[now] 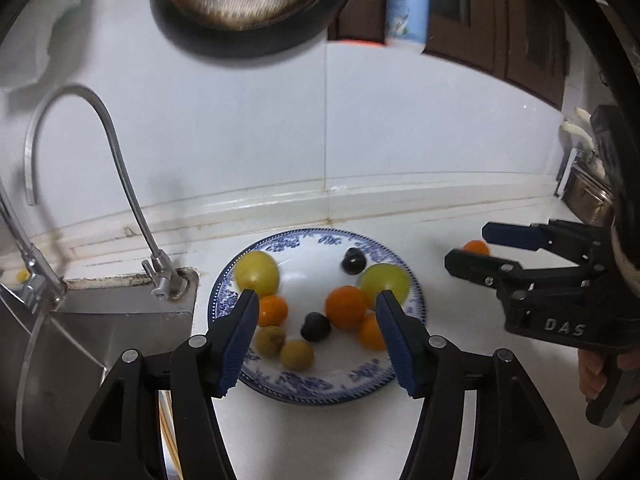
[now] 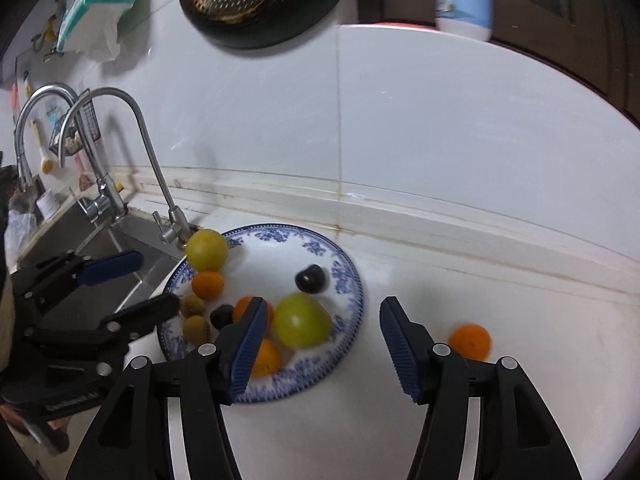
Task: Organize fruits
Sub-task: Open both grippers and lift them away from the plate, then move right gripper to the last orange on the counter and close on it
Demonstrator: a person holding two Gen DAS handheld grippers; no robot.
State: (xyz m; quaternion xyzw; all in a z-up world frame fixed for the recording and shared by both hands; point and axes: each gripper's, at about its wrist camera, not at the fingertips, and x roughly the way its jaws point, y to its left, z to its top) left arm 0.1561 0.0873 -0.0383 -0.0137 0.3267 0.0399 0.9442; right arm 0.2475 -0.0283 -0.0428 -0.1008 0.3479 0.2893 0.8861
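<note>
A blue-and-white plate (image 1: 360,384) (image 2: 344,280) on the white counter holds two green fruits (image 1: 257,273) (image 2: 302,320), several small oranges (image 1: 346,306) (image 2: 207,284), two dark plums (image 1: 353,260) (image 2: 310,278) and two small brownish fruits (image 1: 296,354) (image 2: 196,326). One orange (image 1: 476,247) (image 2: 470,341) lies loose on the counter right of the plate. My left gripper (image 1: 316,300) is open and empty above the plate's near side. My right gripper (image 2: 322,306) is open and empty, over the plate's right rim, left of the loose orange.
A steel sink (image 1: 100,344) with curved taps (image 1: 120,168) (image 2: 152,160) lies left of the plate. A black pan with a strainer (image 1: 248,4) hangs on the tiled wall, a white-blue bottle (image 1: 407,8) beside it. Metal ware (image 1: 588,192) stands far right.
</note>
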